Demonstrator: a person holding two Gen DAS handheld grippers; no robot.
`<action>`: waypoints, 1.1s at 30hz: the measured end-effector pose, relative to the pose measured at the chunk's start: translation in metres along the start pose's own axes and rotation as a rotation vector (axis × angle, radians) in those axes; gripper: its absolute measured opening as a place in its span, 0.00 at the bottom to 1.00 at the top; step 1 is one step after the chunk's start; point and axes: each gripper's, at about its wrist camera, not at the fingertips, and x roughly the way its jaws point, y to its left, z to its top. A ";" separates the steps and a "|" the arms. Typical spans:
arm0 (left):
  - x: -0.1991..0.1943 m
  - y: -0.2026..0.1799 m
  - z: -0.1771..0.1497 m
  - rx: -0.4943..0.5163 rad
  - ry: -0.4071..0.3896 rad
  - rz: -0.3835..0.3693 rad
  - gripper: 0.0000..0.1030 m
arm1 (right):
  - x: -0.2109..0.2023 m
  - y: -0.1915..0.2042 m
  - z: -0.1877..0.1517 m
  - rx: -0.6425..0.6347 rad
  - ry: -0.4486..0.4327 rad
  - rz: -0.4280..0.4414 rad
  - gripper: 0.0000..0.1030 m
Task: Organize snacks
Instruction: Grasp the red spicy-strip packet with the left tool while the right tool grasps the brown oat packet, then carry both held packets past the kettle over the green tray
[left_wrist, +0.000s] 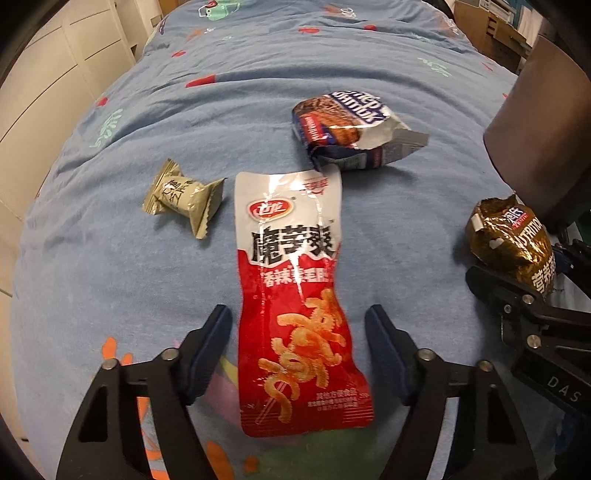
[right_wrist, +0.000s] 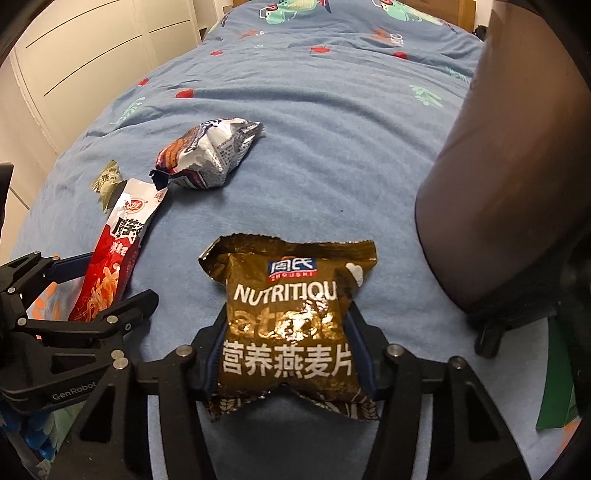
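Note:
A long red and white snack packet (left_wrist: 291, 280) lies flat on the blue blanket, between the fingers of my left gripper (left_wrist: 297, 314). That gripper is open, with slivers of blanket showing on both sides of the packet. In the right wrist view my right gripper (right_wrist: 286, 325) is shut on a gold oatmeal packet (right_wrist: 288, 302), its pads pressing the packet's sides low over the blanket. The left gripper (right_wrist: 107, 284) shows there at the left, astride the red packet (right_wrist: 122, 236). The gold packet (left_wrist: 513, 240) also appears at the right edge of the left wrist view.
A green wrapped candy (left_wrist: 181, 199) lies left of the red packet. A crumpled white and blue snack bag (left_wrist: 351, 125) lies beyond it. A tall dark bin (right_wrist: 517, 184) stands at the right. The blue patterned blanket (left_wrist: 110, 258) covers the bed; white cupboards (left_wrist: 44, 92) line the left.

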 end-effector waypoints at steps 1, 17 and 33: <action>-0.001 -0.001 -0.001 0.001 -0.001 -0.005 0.60 | -0.001 -0.001 -0.001 -0.003 -0.001 -0.001 0.71; -0.018 -0.019 -0.012 0.034 -0.064 -0.018 0.26 | -0.008 0.002 -0.008 -0.027 -0.047 -0.030 0.71; -0.042 -0.018 -0.019 0.039 -0.101 -0.012 0.26 | -0.024 0.005 -0.018 -0.015 -0.075 -0.030 0.71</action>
